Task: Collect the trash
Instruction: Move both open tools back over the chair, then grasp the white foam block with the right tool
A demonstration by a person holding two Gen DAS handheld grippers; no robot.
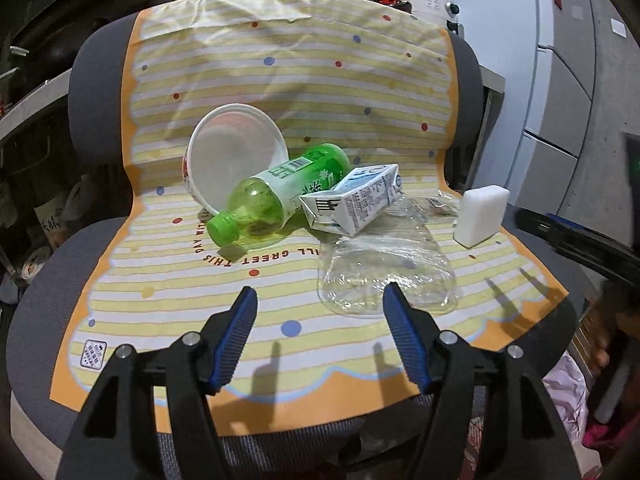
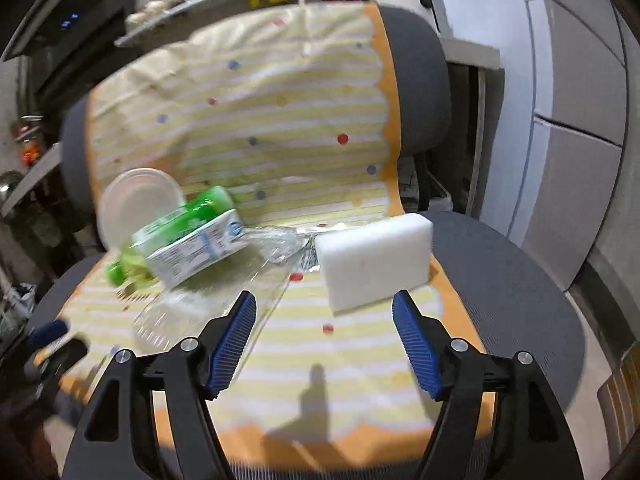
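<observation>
Lying on a striped, dotted cloth (image 1: 280,80) draped over a grey office chair (image 2: 512,280), five pieces of trash form a loose cluster. A white paper bowl (image 1: 236,152) rests on its side at the rear left, its mouth facing the camera. A green plastic bottle (image 1: 276,192) lies against it, cap toward the seat's front. A crushed blue-and-white carton (image 1: 356,198) lies just right of the bottle, touching it. A flattened clear plastic bottle (image 1: 384,272) lies in front of the carton. A white foam block (image 1: 480,216) stands on edge at the right, apart from the cluster. The left gripper (image 1: 318,312) hovers over the cloth's front edge, jaws spread wide, holding nothing. The right gripper (image 2: 324,316) is likewise open and empty, near the foam block; its view is motion-blurred.
</observation>
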